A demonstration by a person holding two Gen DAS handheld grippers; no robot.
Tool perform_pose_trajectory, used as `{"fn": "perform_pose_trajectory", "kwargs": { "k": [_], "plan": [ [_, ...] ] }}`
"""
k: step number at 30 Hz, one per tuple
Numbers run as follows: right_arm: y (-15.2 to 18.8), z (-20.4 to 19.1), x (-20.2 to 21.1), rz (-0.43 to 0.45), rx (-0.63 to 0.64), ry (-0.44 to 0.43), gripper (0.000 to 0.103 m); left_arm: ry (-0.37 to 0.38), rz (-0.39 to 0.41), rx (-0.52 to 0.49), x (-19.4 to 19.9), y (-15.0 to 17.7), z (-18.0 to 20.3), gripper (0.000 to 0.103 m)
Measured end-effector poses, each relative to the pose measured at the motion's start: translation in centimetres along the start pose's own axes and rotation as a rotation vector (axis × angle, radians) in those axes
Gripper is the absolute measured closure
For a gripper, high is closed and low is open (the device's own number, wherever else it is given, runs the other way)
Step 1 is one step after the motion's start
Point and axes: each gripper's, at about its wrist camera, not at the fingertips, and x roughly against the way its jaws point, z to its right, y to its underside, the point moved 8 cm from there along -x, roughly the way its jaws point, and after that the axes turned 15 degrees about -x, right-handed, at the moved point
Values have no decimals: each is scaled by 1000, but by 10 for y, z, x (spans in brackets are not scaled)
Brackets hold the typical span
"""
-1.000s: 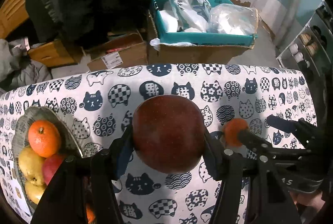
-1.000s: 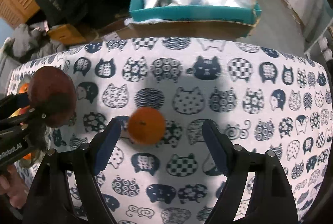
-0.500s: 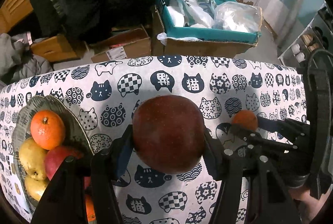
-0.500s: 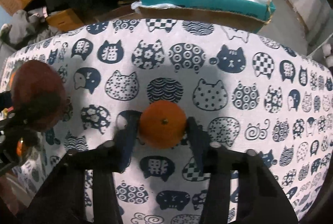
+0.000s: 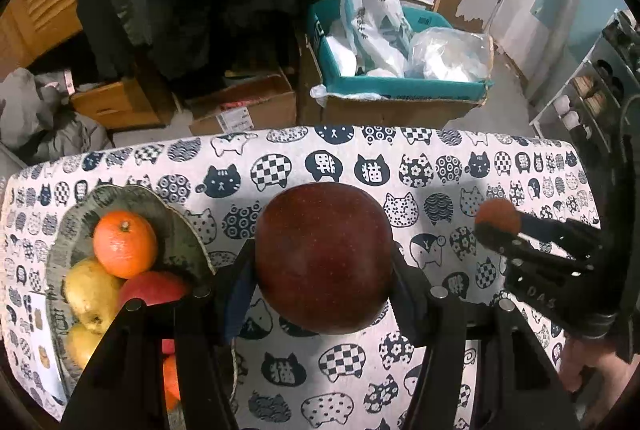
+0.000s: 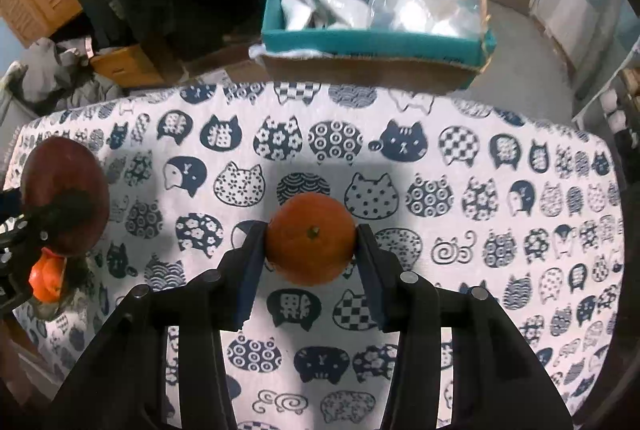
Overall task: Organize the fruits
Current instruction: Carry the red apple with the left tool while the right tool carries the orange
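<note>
The left hand-held gripper [image 5: 324, 262] clamps a round dark-red apple [image 5: 324, 258]. The right hand-held gripper [image 6: 311, 250] grips a small round orange tangerine [image 6: 311, 244], stem facing the camera.

Apple [image 5: 324, 258]: dark red w/ fine pale specks. Tangerine [image 6: 311, 239]: orange, green-brown stem. Bench cloth [image 6: 400, 166]: white w/ navy cat heads — checks, flowers, rings, waves. Bowl [image 5: 182, 234]: grey-green; holds orange fruit [image 5: 125, 244], yellow pears [image 5: 92, 294], red apple [image 5: 154, 288]. Both tools [image 5: 322, 294] [image 6: 310, 270]: black. Box [image 5: 400, 86]: teal over brown cardboard.
</note>
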Motion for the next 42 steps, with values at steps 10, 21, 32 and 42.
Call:
{"fn": "perform_pose_trajectory", "kwargs": {
  "k": [10, 21, 32, 42],
  "plan": [
    [-4, -7, 57, 104, 13, -8, 59, -28, 96, -29, 55, -7, 1, 41],
    [-10, -29, 128, 235, 53, -67, 59, -52, 215, -26, 127, -7, -6, 41],
    [-2, -61, 202, 357, 101, -143, 59, -90, 318, 6, 190, 8, -23, 41],
    [7, -103, 232, 397, 164, -223, 59, -128, 368, 28, 220, 24, -43, 41]
  ]
}}
